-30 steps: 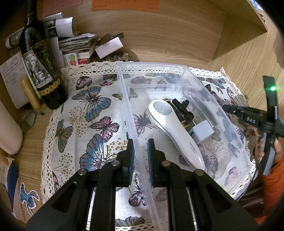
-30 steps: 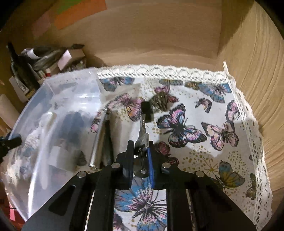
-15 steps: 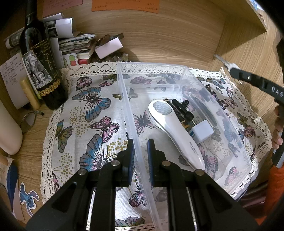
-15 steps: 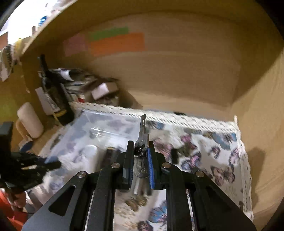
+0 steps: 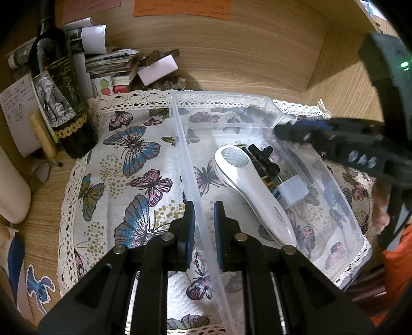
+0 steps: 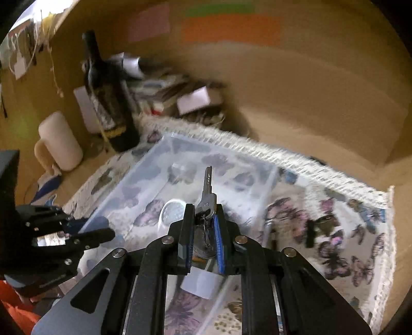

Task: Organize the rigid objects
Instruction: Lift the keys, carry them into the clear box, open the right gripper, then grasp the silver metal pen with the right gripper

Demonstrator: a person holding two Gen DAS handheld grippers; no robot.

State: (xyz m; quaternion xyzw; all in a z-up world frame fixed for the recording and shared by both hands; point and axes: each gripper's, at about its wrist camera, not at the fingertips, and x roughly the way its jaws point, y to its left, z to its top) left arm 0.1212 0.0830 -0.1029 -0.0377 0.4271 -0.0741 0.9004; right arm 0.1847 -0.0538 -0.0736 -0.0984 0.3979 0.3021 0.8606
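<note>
Left gripper (image 5: 204,215) clamps the bin (image 5: 191,165) wall. Only the right wrist view shows the right gripper (image 6: 203,219) pinching a key (image 6: 207,190).

A dark wine bottle (image 5: 60,100) with an elephant on its label stands at the back left corner of the butterfly-print cloth (image 5: 134,165), a pale stick-shaped tube (image 5: 42,135) leaning just beside it. Behind the bottle, along the wooden back wall (image 5: 231,54), lies a heap of papers (image 5: 108,61) with a small white box (image 5: 157,70) on top, and an orange note (image 5: 181,9) is stuck on the wall above. A cream cylinder (image 5: 11,190) sits at the desk's left edge, and a blue cartoon sticker (image 5: 38,284) lies near the front left corner.
</note>
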